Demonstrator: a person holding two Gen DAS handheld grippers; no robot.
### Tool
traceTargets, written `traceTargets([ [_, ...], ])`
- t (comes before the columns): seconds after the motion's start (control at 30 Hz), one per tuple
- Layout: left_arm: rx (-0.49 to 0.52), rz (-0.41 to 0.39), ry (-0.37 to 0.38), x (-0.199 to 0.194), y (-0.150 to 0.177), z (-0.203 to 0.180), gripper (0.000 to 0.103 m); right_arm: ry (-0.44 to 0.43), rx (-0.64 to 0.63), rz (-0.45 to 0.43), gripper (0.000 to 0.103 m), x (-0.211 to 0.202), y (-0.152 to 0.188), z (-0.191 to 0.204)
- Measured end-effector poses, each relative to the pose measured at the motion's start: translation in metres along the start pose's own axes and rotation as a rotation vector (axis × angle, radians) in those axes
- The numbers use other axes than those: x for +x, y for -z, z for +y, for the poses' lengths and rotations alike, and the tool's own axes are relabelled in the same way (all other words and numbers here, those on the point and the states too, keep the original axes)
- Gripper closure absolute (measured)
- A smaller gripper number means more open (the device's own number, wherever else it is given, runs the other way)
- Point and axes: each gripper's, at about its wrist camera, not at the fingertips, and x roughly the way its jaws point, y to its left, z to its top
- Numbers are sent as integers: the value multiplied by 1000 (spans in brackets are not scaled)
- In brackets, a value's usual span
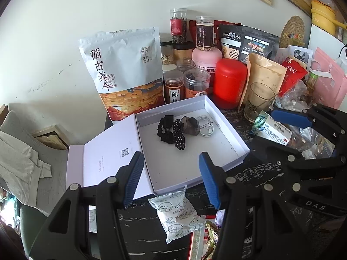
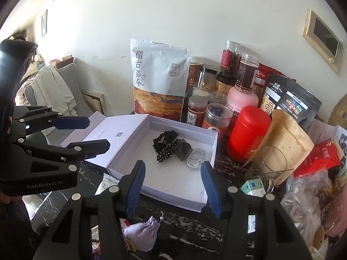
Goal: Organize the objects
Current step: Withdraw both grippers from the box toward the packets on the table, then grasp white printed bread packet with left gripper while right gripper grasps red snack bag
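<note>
A white box (image 1: 225, 134) lies open on the dark marbled worktop (image 1: 256, 169), its lid (image 1: 104, 153) folded flat to the left. Inside, toward the far side, sit a black scrunchie (image 1: 163, 127), a black hair tie with white dots (image 1: 179, 135), a smoky translucent hair claw (image 1: 190, 125) and a coiled white cable (image 1: 206, 126), all bunched together and touching; the near half of the box floor is bare.

The left tool (image 1: 171, 178) hangs over the box's near edge with its blue pads apart and nothing between them. Just below it, on the worktop in front of the box, lies a small white snack packet (image 1: 177, 214) printed with line drawings. The right tool (image 2: 172, 187) hangs over the box's near right corner, likewise spread and empty-handed. Beneath it a small lilac drawstring pouch (image 2: 142, 235) rests on the worktop.

Behind the box stand a tall white pouch with Chinese lettering (image 1: 123, 71), several clear jars (image 1: 196, 82), a red canister (image 1: 229, 82) and a kraft pouch (image 1: 265, 73), with an empty glass (image 1: 258, 101) in front of the last.
</note>
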Motion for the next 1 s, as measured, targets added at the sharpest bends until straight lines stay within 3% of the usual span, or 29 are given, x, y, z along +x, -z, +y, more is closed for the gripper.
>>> traceTargets([
  [0.47,2,37,11,-21,66,-15,52,-5,8,35,49,-22,50,25],
  [1.0,-1,118,-8,-4,130,-18,52,-49,14,79,49,-16,102,51],
])
